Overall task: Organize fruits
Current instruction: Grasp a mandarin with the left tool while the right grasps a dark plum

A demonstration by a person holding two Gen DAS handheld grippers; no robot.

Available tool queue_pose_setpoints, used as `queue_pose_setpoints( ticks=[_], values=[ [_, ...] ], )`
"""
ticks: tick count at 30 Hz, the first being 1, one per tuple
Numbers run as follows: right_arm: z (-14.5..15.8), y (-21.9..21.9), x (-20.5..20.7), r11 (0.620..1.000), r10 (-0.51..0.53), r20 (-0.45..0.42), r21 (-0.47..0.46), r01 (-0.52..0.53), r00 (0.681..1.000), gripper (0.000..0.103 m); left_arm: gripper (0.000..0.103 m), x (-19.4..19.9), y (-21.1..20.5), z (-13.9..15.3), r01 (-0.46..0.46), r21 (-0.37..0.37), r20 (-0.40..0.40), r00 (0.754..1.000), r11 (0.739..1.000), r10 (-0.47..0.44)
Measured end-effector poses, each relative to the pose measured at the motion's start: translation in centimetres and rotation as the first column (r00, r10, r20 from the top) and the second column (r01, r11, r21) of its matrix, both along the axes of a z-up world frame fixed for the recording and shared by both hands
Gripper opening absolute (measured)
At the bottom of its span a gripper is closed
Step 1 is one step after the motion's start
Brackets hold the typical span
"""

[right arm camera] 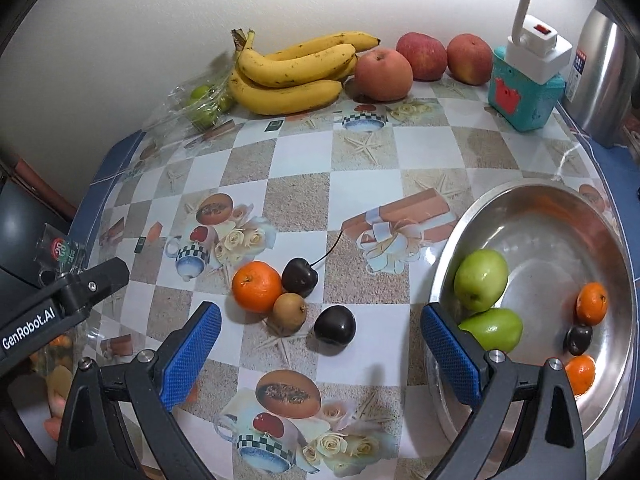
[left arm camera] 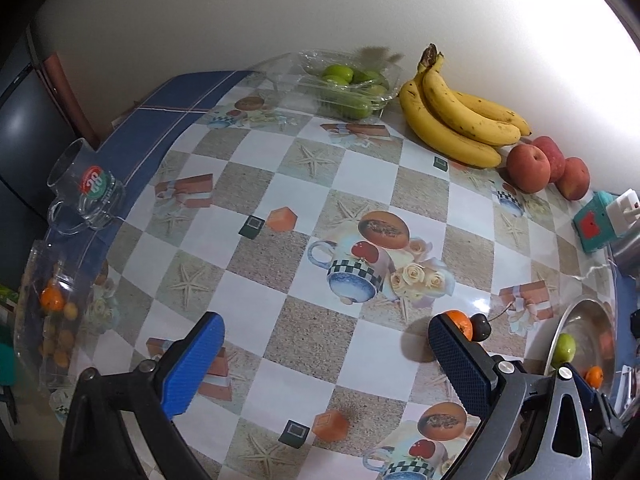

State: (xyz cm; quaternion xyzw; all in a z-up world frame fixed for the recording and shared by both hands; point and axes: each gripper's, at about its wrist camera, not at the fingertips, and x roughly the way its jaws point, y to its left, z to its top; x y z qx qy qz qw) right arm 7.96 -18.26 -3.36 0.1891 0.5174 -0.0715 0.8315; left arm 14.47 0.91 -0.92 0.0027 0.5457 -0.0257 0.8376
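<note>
In the right wrist view a small heap lies on the patterned tablecloth: an orange (right arm camera: 257, 286), a stemmed dark cherry (right arm camera: 299, 276), a small brown fruit (right arm camera: 289, 311) and a second dark cherry (right arm camera: 334, 325). My right gripper (right arm camera: 320, 356) hovers just in front of them, open and holding nothing. To the right, a steel bowl (right arm camera: 520, 188) holds two green fruits (right arm camera: 480, 280), two small oranges (right arm camera: 592, 303) and a dark cherry (right arm camera: 578, 339). My left gripper (left arm camera: 324, 360) is open over bare tablecloth, and the orange (left arm camera: 460, 323) peeks out behind its right finger.
Bananas (right arm camera: 292, 72) and three apples (right arm camera: 383, 74) line the back wall, beside a clear tray of green fruit (left arm camera: 348, 84). A teal box with a white plug (right arm camera: 524, 92) and a steel flask (right arm camera: 600, 76) stand back right. A glass mug (left arm camera: 86, 188) and a clear container (left arm camera: 52, 308) sit at the left edge.
</note>
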Motion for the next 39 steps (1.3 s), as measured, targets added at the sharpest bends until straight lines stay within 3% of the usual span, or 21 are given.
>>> queue_pose_setpoints(
  ticks=[5, 9, 15, 20, 24, 28, 39],
  values=[
    [0.1, 0.2, 0.2, 0.999, 0.020, 0.010, -0.039, -0.020, 1.000, 0.100, 0.103, 0.2, -0.3, -0.1, 0.002, -0.006, -0.006, 1.000, 1.000, -0.002],
    [-0.4, 0.2, 0.5, 0.999, 0.036, 0.013, -0.014, -0.036, 0.999, 0.100, 0.103, 0.5, -0.5, -0.6, 0.000, -0.011, -0.027, 1.000, 1.000, 0.000],
    [0.0, 0.4, 0.7, 0.998, 0.047, 0.034, -0.035, -0.046, 0.998, 0.099, 0.103, 1.1, -0.9, -1.8, -0.003, -0.075, -0.079, 0.997, 0.997, -0.003],
    [-0.1, 0.3, 0.7, 0.998, 0.053, 0.029, -0.038, -0.052, 0.998, 0.078, 0.103, 1.5, -1.8, -2.2, 0.017, -0.126, -0.091, 0.995, 0.992, -0.028],
    [-0.8, 0.0, 0.7, 0.998, 0.042, 0.009, -0.046, -0.042, 0.999, 0.075, 0.102, 1.7, -2.9, -3.0, 0.054, -0.133, -0.102, 0.993, 0.990, -0.067],
    [-1.3, -0.2, 0.7, 0.999, 0.039, -0.005, -0.037, -0.039, 0.999, 0.061, 0.099, 2.0, -3.9, -3.9, 0.078, -0.171, -0.114, 0.989, 0.982, -0.098],
    [-3.6, -0.4, 0.9, 0.999, 0.039, -0.079, 0.011, -0.038, 0.996, 0.049, 0.083, 2.0, -6.0, -5.0, 0.137, -0.200, -0.121, 0.979, 0.970, -0.163]
  ],
)
